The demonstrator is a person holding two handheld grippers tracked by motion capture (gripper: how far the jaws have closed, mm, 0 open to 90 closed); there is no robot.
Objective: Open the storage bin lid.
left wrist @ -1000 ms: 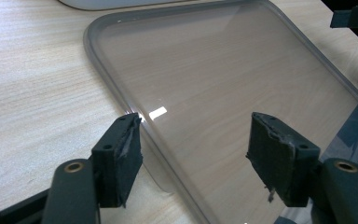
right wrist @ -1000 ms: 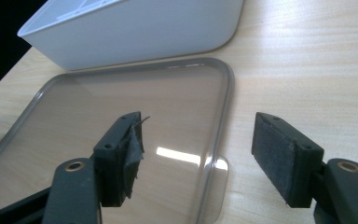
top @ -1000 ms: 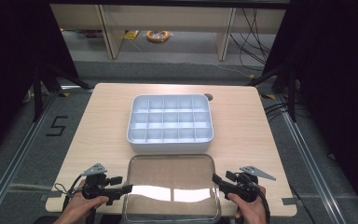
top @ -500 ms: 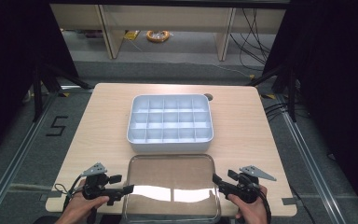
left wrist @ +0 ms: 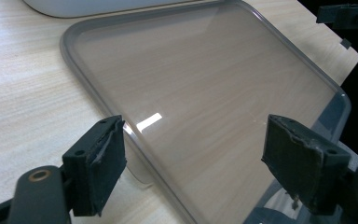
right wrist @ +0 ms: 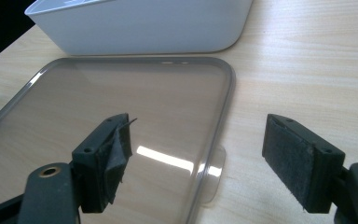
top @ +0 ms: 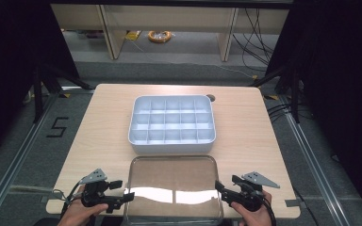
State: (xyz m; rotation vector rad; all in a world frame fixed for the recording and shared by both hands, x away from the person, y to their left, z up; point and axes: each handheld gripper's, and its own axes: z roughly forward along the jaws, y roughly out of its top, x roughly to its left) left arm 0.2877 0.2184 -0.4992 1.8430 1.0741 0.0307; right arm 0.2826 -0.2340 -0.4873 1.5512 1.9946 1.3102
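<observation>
Straddling the clear lid's (top: 172, 186) side edges, both grippers' fingers have just been opening, apparently touching nothing.

One clear lid (top: 172, 186), one white compartment box (top: 172, 123), two grippers, one table (top: 103, 122)

Overhead plus two close lid (top: 172, 186) views

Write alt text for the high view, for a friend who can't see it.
A clear lid lies flat at the near edge of a wooden table, with an open left gripper and an open right gripper at its two sides, each held in a hand. Just behind the lid sits a white tray divided into small empty compartments.
</observation>
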